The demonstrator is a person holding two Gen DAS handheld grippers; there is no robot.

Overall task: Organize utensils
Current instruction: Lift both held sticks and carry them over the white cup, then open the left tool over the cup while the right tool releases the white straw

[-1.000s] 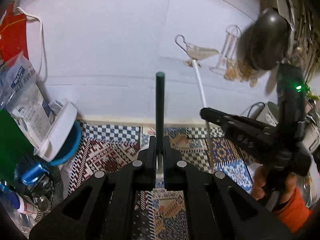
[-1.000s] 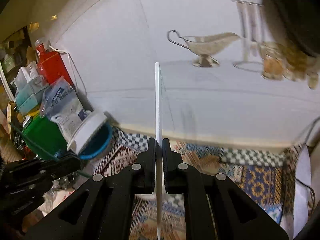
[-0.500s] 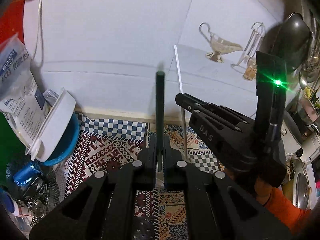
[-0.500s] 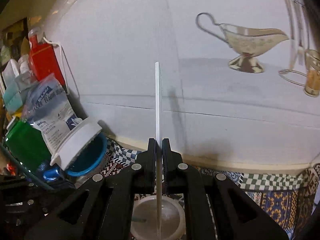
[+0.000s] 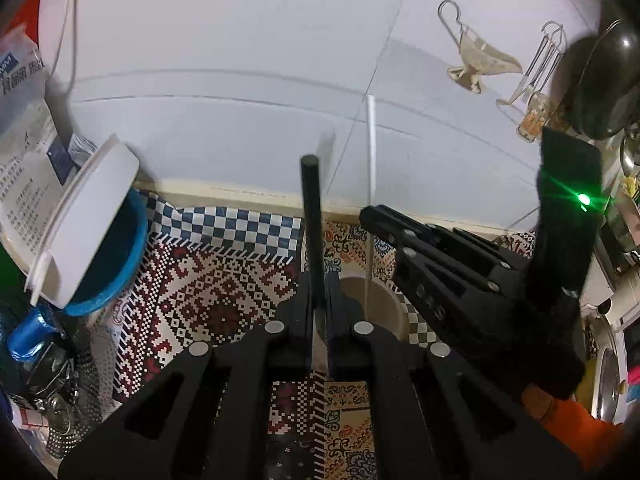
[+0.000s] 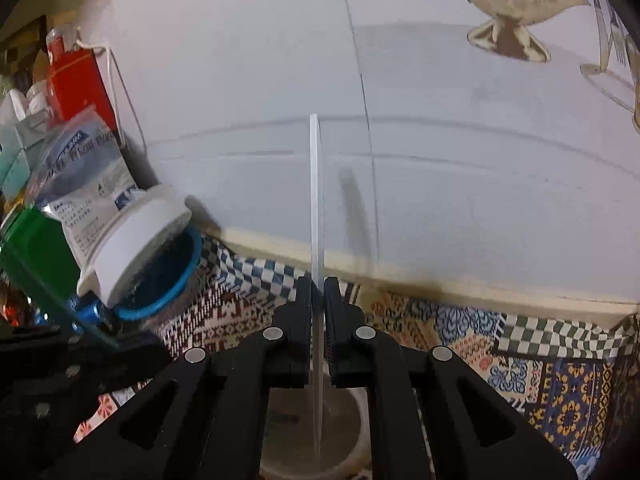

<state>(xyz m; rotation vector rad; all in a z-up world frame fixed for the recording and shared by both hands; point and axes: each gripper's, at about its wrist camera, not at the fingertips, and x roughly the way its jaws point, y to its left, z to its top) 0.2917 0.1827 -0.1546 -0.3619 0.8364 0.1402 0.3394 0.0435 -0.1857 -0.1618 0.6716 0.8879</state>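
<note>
Left wrist view: my left gripper (image 5: 319, 312) is clamped on a slim dark green-black utensil handle (image 5: 311, 216), held upright, its top end against the pale tiled wall (image 5: 240, 80). Below and just beyond the fingertips sits a round beige cup-like holder (image 5: 386, 304) on the patterned red, blue and white mat (image 5: 208, 280). My right gripper (image 5: 394, 236) shows at right, gripping a thin white stick-like utensil (image 5: 371, 152) whose lower end reaches into the holder's mouth. A white-lidded blue tub (image 5: 96, 232) lies tipped over at left among clutter. Right wrist view: the right gripper (image 6: 319, 320) is clenched on that white utensil (image 6: 314, 208), which runs vertically between the jaws and down toward the beige holder (image 6: 352, 432) directly underneath; I cannot tell whether its tip touches the bottom. The tipped tub (image 6: 136, 248) and a green box (image 6: 36, 248) sit at left; a printed gravy-boat motif (image 6: 516, 4) marks the wall. Judgement: I am at the drop-in step, white utensil first, dark one waiting. Next move calls for lowering the right side a little more, keeping the stick plumb and inside the rim, then loosening the jaws and lifting straight up. The left must then shift right over the opening before descending, minding the other gripper close beside it.
</note>
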